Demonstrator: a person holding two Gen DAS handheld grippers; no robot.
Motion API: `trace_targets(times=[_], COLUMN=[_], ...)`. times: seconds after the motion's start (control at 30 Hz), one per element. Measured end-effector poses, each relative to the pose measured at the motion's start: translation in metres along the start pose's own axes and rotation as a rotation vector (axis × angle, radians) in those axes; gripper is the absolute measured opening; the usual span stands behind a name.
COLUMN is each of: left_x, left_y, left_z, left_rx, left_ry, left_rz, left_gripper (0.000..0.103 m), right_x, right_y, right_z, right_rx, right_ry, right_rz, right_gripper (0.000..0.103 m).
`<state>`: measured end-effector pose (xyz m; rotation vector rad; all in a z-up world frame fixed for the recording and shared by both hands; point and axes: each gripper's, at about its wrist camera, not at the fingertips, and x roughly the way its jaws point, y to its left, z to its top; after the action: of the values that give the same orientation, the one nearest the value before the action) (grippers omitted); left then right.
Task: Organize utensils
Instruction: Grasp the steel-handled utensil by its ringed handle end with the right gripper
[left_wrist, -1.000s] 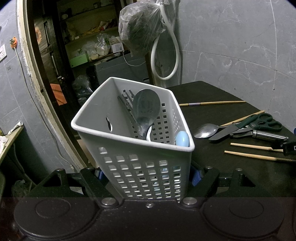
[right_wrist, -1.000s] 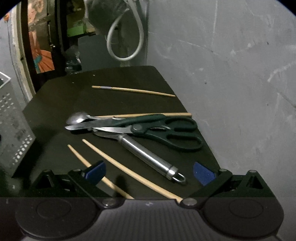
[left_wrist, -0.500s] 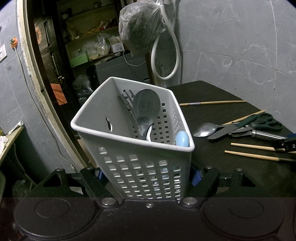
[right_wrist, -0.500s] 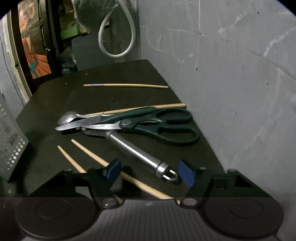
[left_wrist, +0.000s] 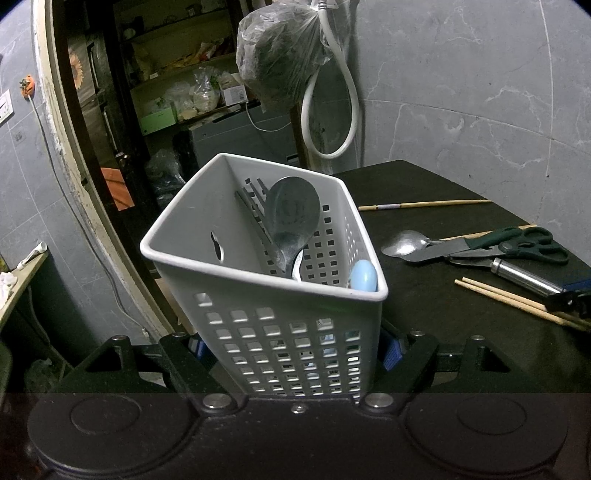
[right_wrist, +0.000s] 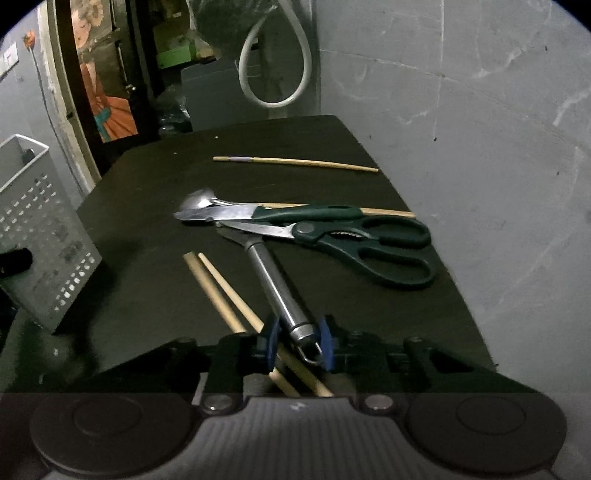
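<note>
My left gripper (left_wrist: 295, 349) is shut on the white perforated utensil basket (left_wrist: 207, 218), which holds a large steel spoon (left_wrist: 293, 216) and a light blue handle end (left_wrist: 364, 277). My right gripper (right_wrist: 297, 341) is shut on the end of a steel-handled tool (right_wrist: 275, 278) that lies on the black table (right_wrist: 147, 280). Two wooden chopsticks (right_wrist: 218, 284) run under that gripper. Green-handled scissors (right_wrist: 351, 236), a green-handled knife (right_wrist: 258, 212) and a steel spoon (right_wrist: 201, 197) lie beyond.
A lone chopstick (right_wrist: 295, 162) lies farther back on the table. The grey wall (right_wrist: 480, 129) runs along the table's right edge. The basket also shows at the left of the right wrist view (right_wrist: 40, 236). A bag and white hose (left_wrist: 332, 92) hang behind.
My right gripper has moved forward and down over the steel handle and its fingers have closed from wide open onto it. The left gripper and basket have not moved.
</note>
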<state>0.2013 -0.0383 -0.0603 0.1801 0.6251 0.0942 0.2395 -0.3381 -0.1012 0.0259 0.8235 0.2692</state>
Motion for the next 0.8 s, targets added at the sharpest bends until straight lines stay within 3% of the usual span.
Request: trace_targets(times=[0.03,0.17,0.23,0.53,0.8], left_x=[0.0,0.0,0.0,0.0,0.0], left_y=[0.0,0.0,0.0,0.0,0.0], left_z=[0.0,0.0,0.0,0.0,0.0], left_rx=[0.0,-0.001,0.0,-0.001,0.0], left_ry=[0.0,0.0,0.0,-0.001,0.0], left_rz=[0.0,0.001,0.001,0.001,0.0], left_gripper=[0.082,0.082,0.083,0.083,0.083], right_x=[0.0,0.003,0.004,-0.01,-0.041], right_y=[-0.002,-0.005,-0.005,0.009,0.023], right_z=[0.0,-0.001,-0.004,-0.004,0.016], right_rx=[0.011,0.019,0.009,-0.059,-0.093], right_ry=[0.002,0.0,-0.01,-0.046,-0.108], right_rz=[0.01,0.046,0.048,0.077,0.098], right_gripper=[0.043,0.043,0.026,0.02,0.019])
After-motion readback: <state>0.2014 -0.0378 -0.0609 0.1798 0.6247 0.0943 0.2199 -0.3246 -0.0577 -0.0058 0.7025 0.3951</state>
